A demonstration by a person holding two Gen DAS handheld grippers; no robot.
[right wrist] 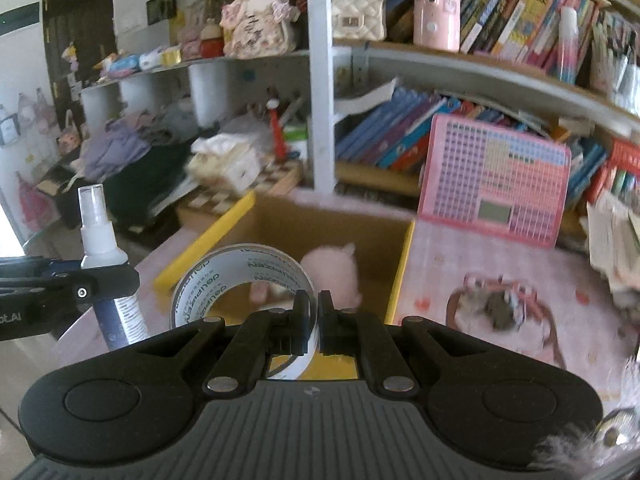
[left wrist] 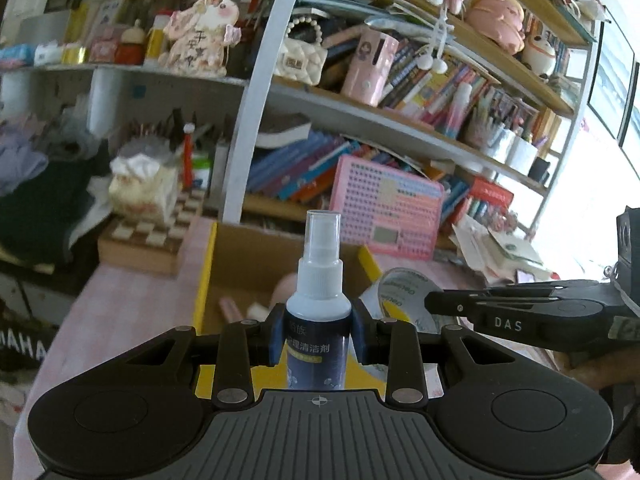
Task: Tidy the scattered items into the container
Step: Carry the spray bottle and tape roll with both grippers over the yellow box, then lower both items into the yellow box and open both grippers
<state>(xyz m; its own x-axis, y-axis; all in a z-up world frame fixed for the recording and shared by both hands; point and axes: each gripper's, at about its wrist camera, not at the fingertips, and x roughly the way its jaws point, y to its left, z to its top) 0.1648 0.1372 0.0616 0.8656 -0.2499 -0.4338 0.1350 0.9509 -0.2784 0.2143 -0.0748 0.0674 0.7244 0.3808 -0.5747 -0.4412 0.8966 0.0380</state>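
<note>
Cardboard box (right wrist: 320, 228) holds a pink plush (right wrist: 336, 272). Left gripper (left wrist: 318, 330) clamped on spray bottle (left wrist: 318, 300); right gripper (right wrist: 319, 312) clamped on tape roll (right wrist: 224, 276).

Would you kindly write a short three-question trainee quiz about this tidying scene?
1. True or false: the left hand-held gripper is shut on the spray bottle.
2. The right hand-held gripper clamps: A) a book, B) the tape roll, C) nothing.
3. Name the soft item already lying in the cardboard box.

Key: 1 true; 2 B; 3 the pink plush toy.
</note>
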